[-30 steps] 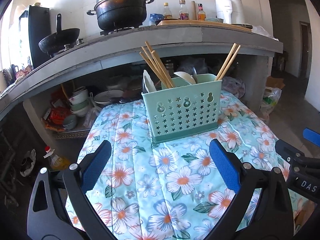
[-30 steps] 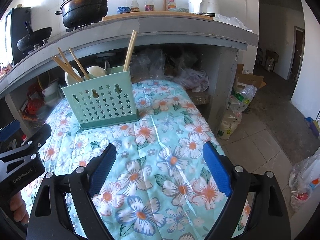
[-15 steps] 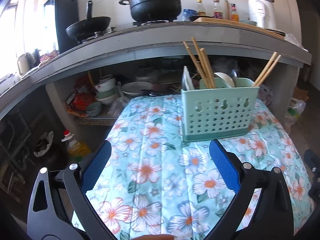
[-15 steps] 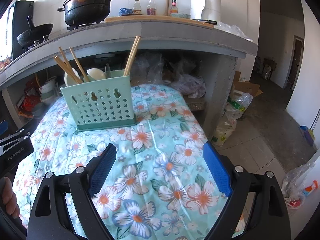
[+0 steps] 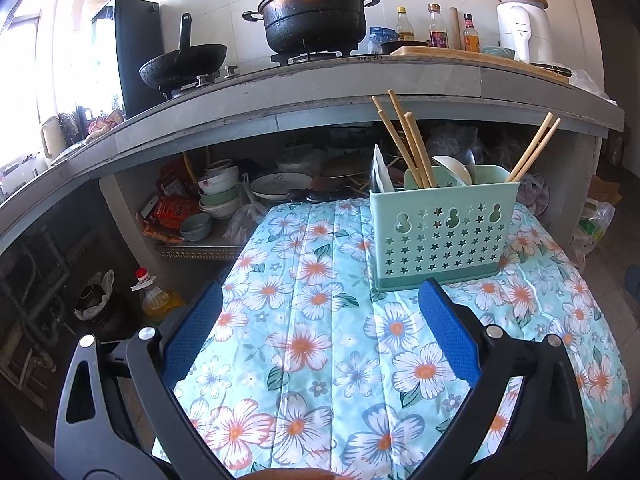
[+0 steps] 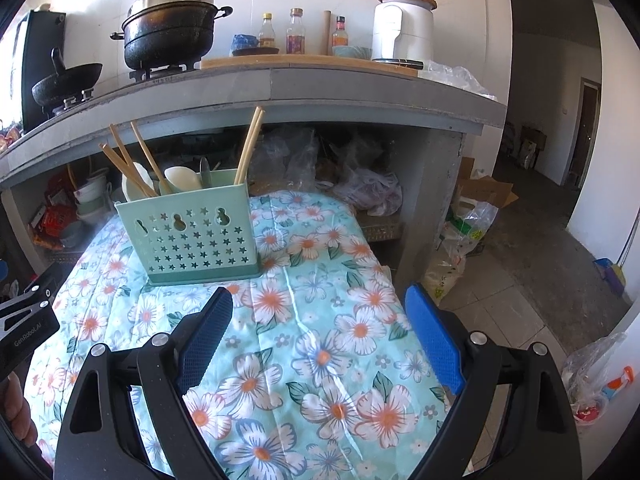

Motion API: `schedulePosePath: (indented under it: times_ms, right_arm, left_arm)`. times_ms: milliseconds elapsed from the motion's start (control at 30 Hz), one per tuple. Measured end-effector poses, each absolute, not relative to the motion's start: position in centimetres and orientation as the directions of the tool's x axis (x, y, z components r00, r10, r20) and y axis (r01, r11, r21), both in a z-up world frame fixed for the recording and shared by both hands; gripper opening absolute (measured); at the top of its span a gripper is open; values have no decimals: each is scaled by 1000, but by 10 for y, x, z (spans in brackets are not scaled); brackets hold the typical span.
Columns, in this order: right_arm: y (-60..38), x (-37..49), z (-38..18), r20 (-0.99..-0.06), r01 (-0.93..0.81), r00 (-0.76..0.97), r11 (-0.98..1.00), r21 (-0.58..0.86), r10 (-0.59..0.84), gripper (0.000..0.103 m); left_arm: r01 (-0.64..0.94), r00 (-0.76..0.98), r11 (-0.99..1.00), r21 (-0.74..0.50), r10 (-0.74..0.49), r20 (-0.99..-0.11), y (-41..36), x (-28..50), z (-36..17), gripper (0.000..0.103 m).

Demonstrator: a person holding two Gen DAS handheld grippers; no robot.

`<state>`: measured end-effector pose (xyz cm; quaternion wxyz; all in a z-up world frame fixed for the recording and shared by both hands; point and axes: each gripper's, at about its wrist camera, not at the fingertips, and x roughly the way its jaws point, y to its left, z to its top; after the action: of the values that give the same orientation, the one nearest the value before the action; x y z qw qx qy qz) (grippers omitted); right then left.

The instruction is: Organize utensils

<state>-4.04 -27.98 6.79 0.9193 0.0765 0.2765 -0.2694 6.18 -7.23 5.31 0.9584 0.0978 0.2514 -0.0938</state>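
The task looks close to finished — every utensil in view already stands in the green holder (image 5: 442,236), and no loose piece lies on the cloth in either view. The holder sits right of centre in the left wrist view and left of centre in the right wrist view. Inside it, a bunch of chopsticks (image 5: 402,140) leans at its left end, a second pair (image 5: 534,148) leans at its right end, and a white spoon (image 5: 450,166) rests between them. Judging by this, little or nothing is left to sort.

The holder stands on a table under a flowered cloth (image 5: 320,320), light blue with orange-centred blossoms. Behind it, across the upper frame, runs a grey concrete counter (image 5: 320,80) carrying a large black pot (image 5: 314,12) and a wok (image 5: 182,64); bowls and bags crowd the shelf below.

Both the left gripper (image 5: 320,320) and the right gripper (image 6: 320,328) hang over the cloth near the holder with fingers spread wide, grasping nothing.
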Motion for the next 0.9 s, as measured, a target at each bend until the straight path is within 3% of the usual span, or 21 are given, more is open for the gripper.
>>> schedulePosePath:
  times_ms: [900]
  right_arm:
    - [-272, -36, 67, -563, 512, 700, 859, -33, -439, 86]
  left_arm:
    - [215, 854, 968, 129, -122, -505, -67, 65, 53, 94]
